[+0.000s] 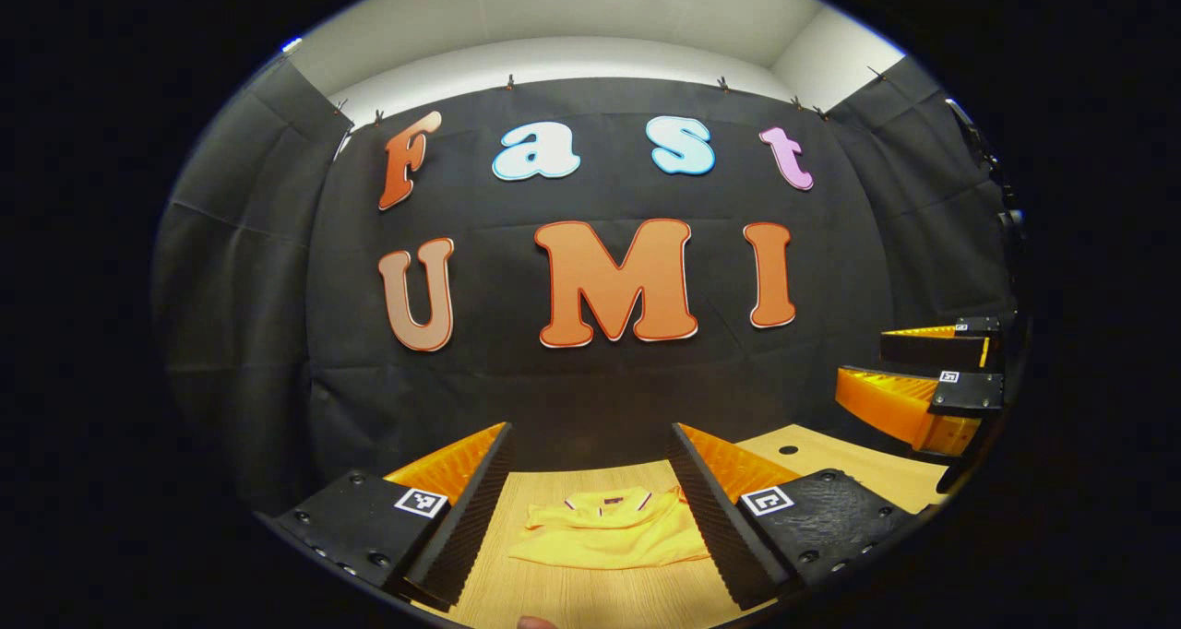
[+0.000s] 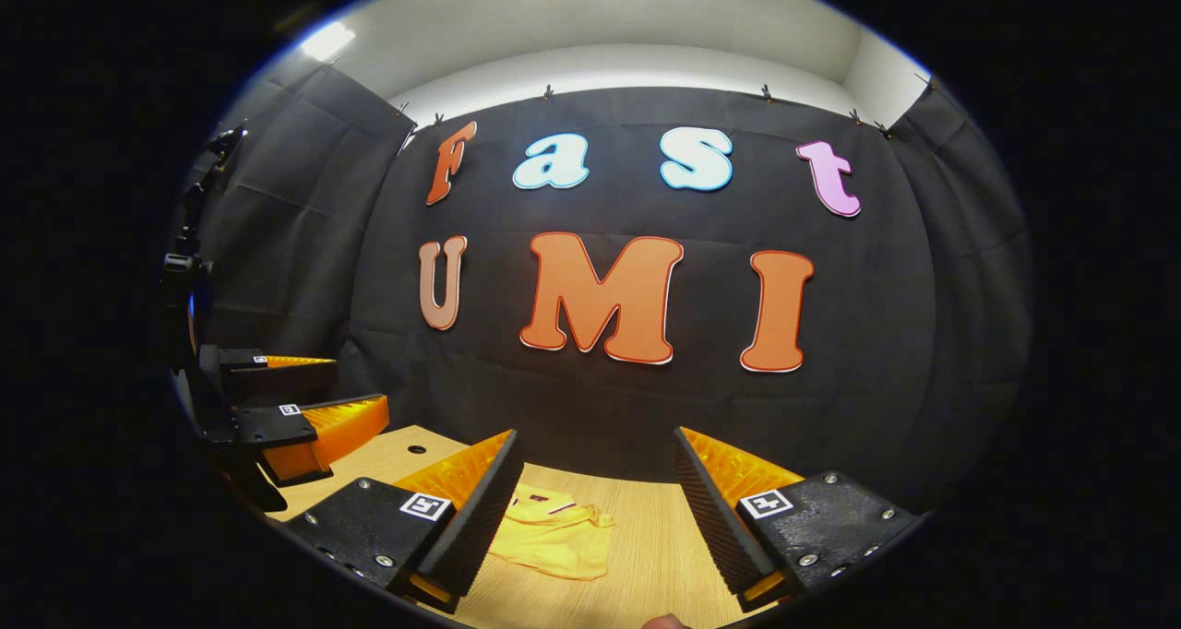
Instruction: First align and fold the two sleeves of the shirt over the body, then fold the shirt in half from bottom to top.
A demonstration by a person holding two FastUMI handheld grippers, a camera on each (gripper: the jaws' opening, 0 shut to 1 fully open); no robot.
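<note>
Both claws raised above the table, shirt lying ahead and below.

Left claw (image 1: 590,481): fingers spread, empty, with the yellow shirt (image 1: 614,539) lying between them on the table (image 1: 590,601), collar toward the far wall. Right claw (image 2: 595,486): likewise spread and empty, with the shirt (image 2: 554,537) left of its centre; the left claw thus appears better aligned with it.

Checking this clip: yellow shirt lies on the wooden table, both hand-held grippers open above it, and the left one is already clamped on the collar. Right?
Not quite. In the left gripper view the left hand-held gripper is open above the shirt, gripping nothing. The rest holds: the shirt lies on the wooden table, and the right hand-held gripper is open too.
</note>
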